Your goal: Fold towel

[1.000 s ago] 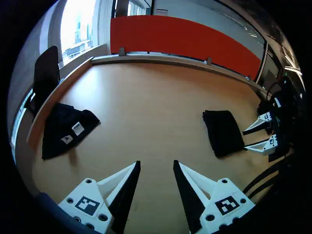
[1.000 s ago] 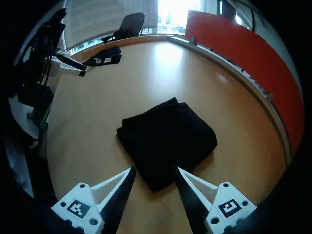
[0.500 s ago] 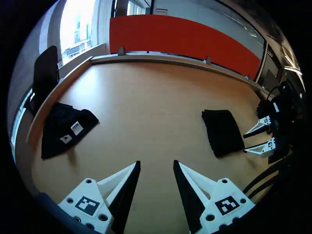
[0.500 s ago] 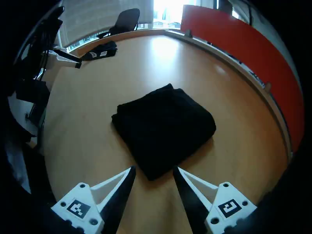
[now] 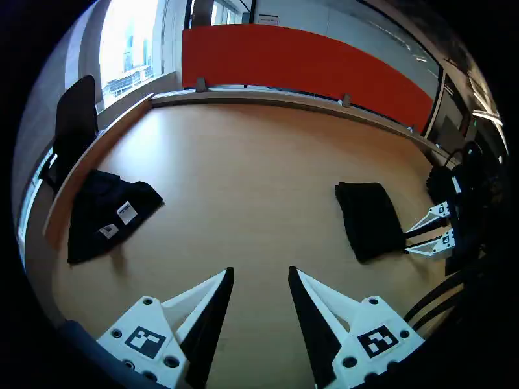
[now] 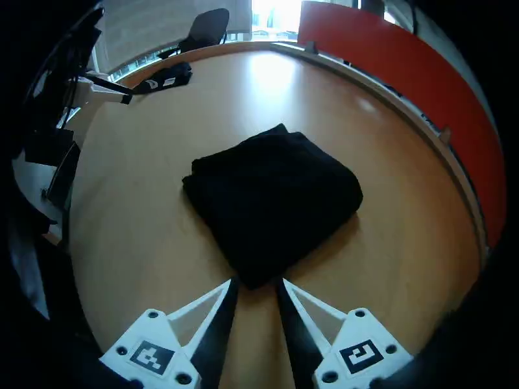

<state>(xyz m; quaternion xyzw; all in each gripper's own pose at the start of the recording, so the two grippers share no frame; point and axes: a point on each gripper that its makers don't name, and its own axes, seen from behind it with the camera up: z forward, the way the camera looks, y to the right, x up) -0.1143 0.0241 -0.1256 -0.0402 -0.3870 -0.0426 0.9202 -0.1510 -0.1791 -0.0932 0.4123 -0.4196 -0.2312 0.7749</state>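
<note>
Flanking the near corner of the folded towel point(image 6: 272, 201) on the table point(image 6: 149, 214), the right gripper point(image 6: 256, 283) holds its jaws narrow, apparently for a pinch; firm contact cannot be confirmed. The left gripper point(image 5: 259, 272) hovers released, well apart, leaving the towel clear.

Blown-out window point(image 5: 126, 55) daylight, table point(image 6: 276, 71) glare, warped edges

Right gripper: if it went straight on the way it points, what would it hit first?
Likely the black towel, whose near corner lies at the tip of the right gripper; contact is unclear.
</note>
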